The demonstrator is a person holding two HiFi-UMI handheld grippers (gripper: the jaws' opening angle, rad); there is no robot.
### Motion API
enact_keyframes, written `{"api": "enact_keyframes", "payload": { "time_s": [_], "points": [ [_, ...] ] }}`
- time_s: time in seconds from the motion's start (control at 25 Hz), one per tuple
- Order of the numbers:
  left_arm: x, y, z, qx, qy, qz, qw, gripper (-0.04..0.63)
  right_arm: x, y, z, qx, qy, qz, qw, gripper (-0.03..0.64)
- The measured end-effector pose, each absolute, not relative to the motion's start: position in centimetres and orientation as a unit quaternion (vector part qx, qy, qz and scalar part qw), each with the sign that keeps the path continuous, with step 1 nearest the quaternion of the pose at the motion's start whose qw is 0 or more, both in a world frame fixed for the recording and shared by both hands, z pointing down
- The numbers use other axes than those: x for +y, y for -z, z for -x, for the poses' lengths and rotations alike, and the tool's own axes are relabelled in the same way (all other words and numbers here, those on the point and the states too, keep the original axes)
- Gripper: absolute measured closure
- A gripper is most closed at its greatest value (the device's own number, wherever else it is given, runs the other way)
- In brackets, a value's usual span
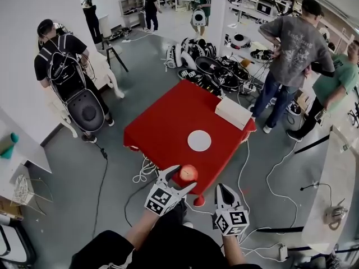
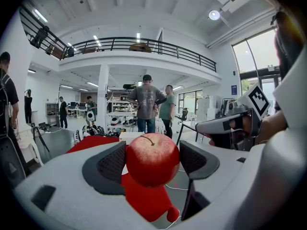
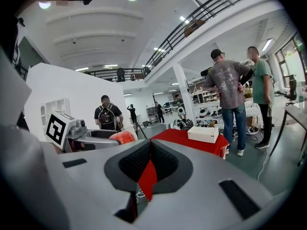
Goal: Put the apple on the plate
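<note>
A red apple [image 1: 188, 172] sits between the jaws of my left gripper [image 1: 180, 179], held over the near edge of the red table [image 1: 168, 125]. In the left gripper view the apple [image 2: 152, 158] fills the gap, and both dark pads [image 2: 112, 164] press against its sides. A white round plate [image 1: 199, 140] lies flat on the table, beyond the apple. My right gripper [image 1: 225, 189] hovers off the table's near right corner, shut with nothing in it. In the right gripper view its pads [image 3: 136, 163] meet at the tips, and the apple [image 3: 122, 137] shows at the left.
A white box [image 1: 233, 112] rests on the table's far right corner. Cables [image 1: 145, 170] trail on the floor round the table. A pile of dark gear [image 1: 210, 69] lies behind it. A person with a backpack [image 1: 64, 66] stands at the left and two people [image 1: 297, 55] at the right.
</note>
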State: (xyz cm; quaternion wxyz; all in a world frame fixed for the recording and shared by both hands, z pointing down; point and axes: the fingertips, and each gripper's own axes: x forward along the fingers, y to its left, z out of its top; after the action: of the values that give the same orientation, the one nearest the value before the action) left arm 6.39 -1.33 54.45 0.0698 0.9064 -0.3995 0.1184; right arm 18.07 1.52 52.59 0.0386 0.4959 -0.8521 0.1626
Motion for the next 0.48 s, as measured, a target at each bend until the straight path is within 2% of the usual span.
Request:
{"api": "enact_keyframes", "payload": {
  "time_s": [0.48],
  "points": [
    [-9.9, -55.5, -5.4, -0.392, -0.115, -0.909, 0.080, 0.249, -6.8, -53.1, -17.1, -0.847, -0.166, -0.502, 0.052, 0.606]
  ]
}}
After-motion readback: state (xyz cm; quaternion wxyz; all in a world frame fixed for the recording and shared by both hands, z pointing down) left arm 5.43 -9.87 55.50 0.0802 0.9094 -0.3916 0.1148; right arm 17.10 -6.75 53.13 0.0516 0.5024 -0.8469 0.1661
